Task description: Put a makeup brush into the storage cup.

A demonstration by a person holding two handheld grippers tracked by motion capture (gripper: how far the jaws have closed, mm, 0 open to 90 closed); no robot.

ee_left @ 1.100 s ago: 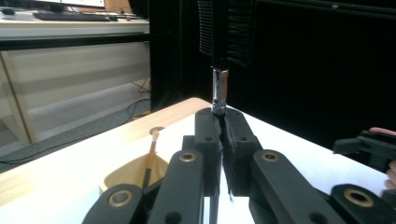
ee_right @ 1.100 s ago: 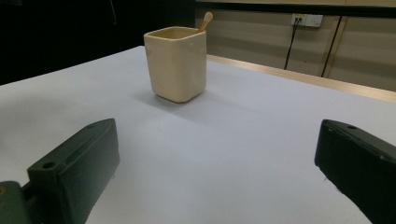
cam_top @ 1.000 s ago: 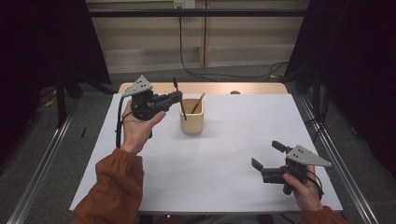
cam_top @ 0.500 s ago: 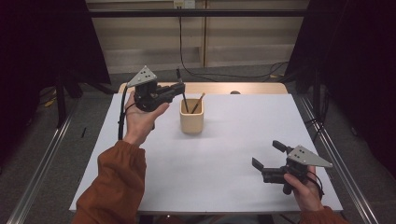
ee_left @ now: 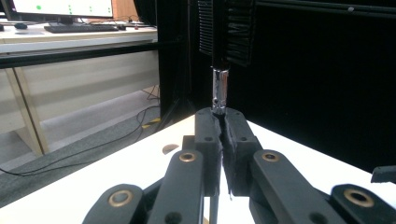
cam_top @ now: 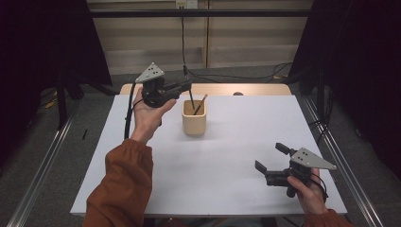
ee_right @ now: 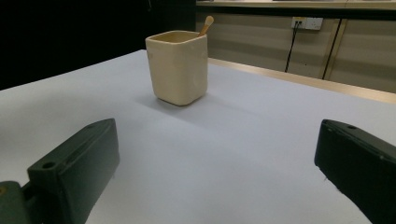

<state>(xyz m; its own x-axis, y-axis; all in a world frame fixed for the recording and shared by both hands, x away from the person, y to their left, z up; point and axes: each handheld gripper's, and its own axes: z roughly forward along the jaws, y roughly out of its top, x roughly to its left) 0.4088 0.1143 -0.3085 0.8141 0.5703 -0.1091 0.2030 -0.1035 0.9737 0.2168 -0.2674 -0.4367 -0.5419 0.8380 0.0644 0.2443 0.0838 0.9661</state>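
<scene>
While the cup (cam_top: 194, 124) stands alone toward the far middle of the white counter (cam_top: 227, 179) with a wooden stick (cam_top: 200, 104) leaning inside it, the left gripper (cam_top: 187, 86) hangs above the cup's far left rim, its jaws clamped on a brush (ee_left: 220, 88). The brush is dark and thin, with a shiny metal collar and black bristles above the jaws, its lower end dipping into the cup. The right gripper (cam_top: 271, 160) rests near the counter's near right corner, well apart, jaws wide with nothing between them.

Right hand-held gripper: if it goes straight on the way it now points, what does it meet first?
Probably the beige cup. The open right hand-held gripper faces it across bare white table, with nothing between; depth is hard to judge.
</scene>
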